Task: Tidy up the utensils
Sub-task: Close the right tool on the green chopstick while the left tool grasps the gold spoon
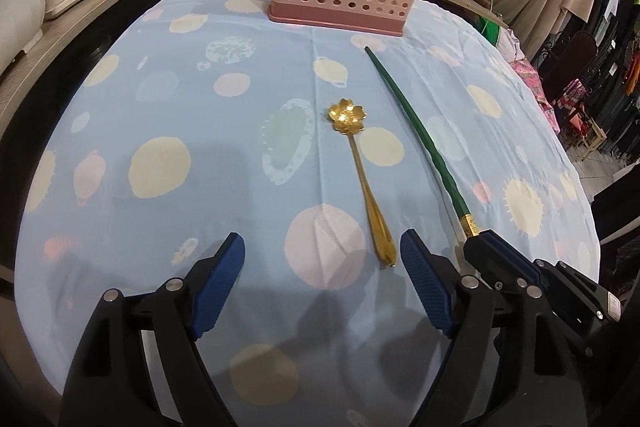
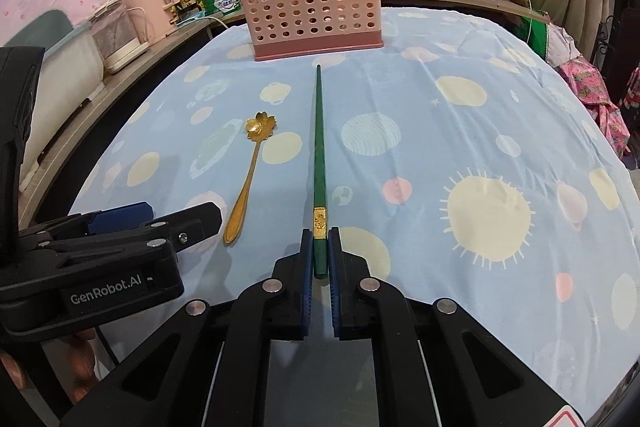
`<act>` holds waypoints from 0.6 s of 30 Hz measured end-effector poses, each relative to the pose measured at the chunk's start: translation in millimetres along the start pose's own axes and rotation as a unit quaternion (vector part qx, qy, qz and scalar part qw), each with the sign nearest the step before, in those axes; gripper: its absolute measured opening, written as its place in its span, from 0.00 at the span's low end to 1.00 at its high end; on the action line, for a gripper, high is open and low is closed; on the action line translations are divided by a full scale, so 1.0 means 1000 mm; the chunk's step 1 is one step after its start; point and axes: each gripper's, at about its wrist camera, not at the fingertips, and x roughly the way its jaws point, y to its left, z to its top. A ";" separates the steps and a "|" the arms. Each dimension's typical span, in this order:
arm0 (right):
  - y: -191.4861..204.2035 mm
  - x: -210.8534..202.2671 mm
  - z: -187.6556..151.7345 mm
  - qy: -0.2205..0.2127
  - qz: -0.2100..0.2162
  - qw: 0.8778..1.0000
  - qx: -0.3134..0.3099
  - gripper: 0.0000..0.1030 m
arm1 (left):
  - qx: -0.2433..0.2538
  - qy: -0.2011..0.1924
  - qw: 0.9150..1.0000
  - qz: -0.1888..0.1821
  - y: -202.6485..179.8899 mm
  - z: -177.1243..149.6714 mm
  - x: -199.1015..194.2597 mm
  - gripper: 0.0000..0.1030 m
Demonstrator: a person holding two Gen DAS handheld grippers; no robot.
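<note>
Chopstick work is the step in hand: the long dark-green chopstick with a gold band (image 2: pixel 319 163) lies on the blue spotted tablecloth (image 2: pixel 460 155), running from low centre of the right wrist view up toward the pink perforated plastic utensil holder (image 2: pixel 308 7) at upper centre, its thin tip just short of the holder's base. The right gripper (image 2: pixel 320 255) is clamped on the thick end, blue pads pressing both sides just behind the gold band. Held so near one end, the stick will likely want to droop or swing, so I would lift it slowly, tip it toward upright and lower the thin end into a compartment rather than rush it.

To the left of the chopstick lies the gold metal spoon with a flower-shaped bowl (image 1: pixel 360 183), parallel to it and apart from it. In the left wrist view its handle end rests just beside the right-hand pad of the left gripper (image 1: pixel 322 255), whose jaws stand wide with nothing between them.
</note>
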 end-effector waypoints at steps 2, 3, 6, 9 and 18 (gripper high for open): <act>-0.004 -0.002 0.000 -0.002 -0.003 1.000 0.007 0.07 | 0.006 0.000 1.000 -0.003 -0.006 0.001 0.003 0.74; -0.007 -0.002 0.001 -0.001 -0.004 1.000 0.011 0.07 | 0.008 0.001 1.000 -0.005 -0.007 0.002 0.005 0.74; -0.012 -0.002 0.000 0.001 -0.005 1.000 0.018 0.07 | 0.013 0.004 1.000 -0.001 -0.012 0.004 0.011 0.68; -0.015 -0.002 0.000 0.000 -0.007 1.000 0.024 0.07 | 0.026 0.001 1.000 0.004 -0.016 0.003 0.011 0.60; -0.019 -0.002 -0.001 0.001 -0.005 0.999 0.033 0.07 | 0.053 -0.009 0.998 0.035 -0.018 -0.001 0.010 0.25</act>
